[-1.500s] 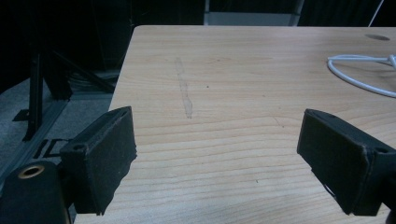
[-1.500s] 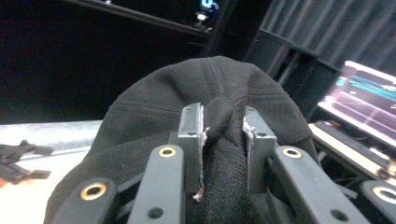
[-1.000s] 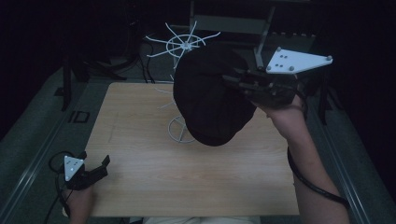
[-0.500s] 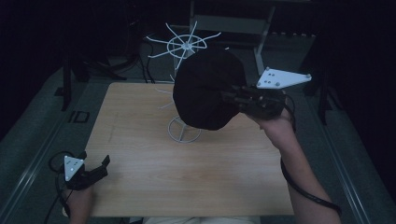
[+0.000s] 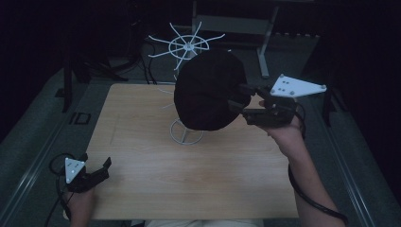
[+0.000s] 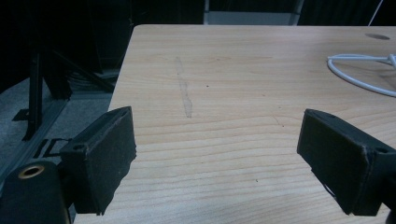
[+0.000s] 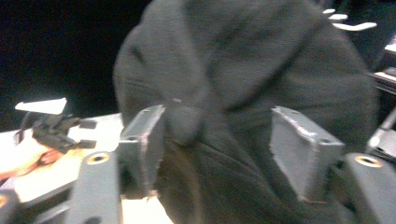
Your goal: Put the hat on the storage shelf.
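- Black cap point(image 5: 208, 90) hangs on the white wire stand point(image 5: 187, 135), straight ahead of our right tongs point(image 5: 236, 98).
- Right tongs have just been opening, cap cloth loose between the jaws.
- Left tongs point(image 5: 105, 166) rest wide open, empty, at the bench point(image 5: 198, 184) corner.

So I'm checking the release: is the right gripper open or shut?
Open: the right gripper's jaws have just been opening and stand apart, black hat between them.

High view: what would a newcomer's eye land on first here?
The black hat hanging on the white wire stand at the table's far middle. The right hand-held gripper sits against it, its jaws having just been opening, the fabric between them but not pinched. The left hand-held gripper rests open at the near left corner.
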The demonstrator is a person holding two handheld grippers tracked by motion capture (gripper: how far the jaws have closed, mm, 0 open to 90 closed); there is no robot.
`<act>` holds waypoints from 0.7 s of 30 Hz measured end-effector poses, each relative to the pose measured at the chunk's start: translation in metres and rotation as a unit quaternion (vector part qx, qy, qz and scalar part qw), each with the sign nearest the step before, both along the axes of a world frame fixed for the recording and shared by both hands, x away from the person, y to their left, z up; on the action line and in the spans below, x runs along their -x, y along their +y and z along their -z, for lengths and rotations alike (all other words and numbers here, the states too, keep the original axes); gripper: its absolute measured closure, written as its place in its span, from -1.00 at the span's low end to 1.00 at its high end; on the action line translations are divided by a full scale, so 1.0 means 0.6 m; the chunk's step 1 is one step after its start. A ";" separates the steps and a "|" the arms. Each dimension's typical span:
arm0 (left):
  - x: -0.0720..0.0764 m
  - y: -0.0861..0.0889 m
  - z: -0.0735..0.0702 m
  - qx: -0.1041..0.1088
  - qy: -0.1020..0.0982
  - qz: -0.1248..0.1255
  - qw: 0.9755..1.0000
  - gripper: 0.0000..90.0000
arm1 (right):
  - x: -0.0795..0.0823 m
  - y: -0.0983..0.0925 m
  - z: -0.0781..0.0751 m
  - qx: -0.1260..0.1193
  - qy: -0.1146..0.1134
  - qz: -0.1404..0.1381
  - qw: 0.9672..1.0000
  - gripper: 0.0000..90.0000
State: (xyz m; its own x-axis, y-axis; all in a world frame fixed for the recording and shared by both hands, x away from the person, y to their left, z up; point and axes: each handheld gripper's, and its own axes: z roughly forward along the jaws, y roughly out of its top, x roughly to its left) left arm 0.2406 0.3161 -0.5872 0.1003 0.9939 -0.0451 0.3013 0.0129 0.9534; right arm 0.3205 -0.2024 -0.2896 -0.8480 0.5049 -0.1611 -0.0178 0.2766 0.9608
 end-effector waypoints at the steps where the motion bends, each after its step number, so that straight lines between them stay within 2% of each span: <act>1: 0.000 0.000 0.000 -0.001 0.000 0.000 1.000 -0.73 | 0.000 -0.004 0.001 -0.004 -0.001 0.006 1.000 -0.33; 4: 0.000 0.000 0.000 -0.001 0.000 -0.001 1.000 -0.73 | -0.006 -0.028 0.008 -0.023 0.007 0.024 0.999 -0.58; 6: 0.000 0.000 0.000 -0.001 0.000 -0.001 1.000 -0.73 | -0.009 -0.034 0.013 -0.020 0.009 0.025 0.999 -0.65; 7: 0.000 0.000 0.000 -0.001 0.000 -0.001 1.000 -0.73 | -0.014 -0.041 0.022 -0.010 0.018 0.039 0.999 -0.69; 12: 0.000 0.000 0.000 -0.001 0.000 -0.001 1.000 -0.73 | -0.027 -0.061 0.059 0.022 0.028 0.063 0.997 -0.70; 15: 0.000 0.000 0.000 -0.001 0.001 -0.001 1.000 -0.73 | -0.034 -0.076 0.083 0.018 0.038 0.076 0.996 -0.69; 18: 0.000 0.000 0.000 -0.001 0.000 -0.001 1.000 -0.73 | -0.042 -0.087 0.111 0.025 0.043 0.092 0.994 -0.69; 21: 0.000 0.000 0.000 -0.001 0.000 -0.001 1.000 -0.73 | -0.050 -0.095 0.143 0.033 0.060 0.107 0.992 -0.69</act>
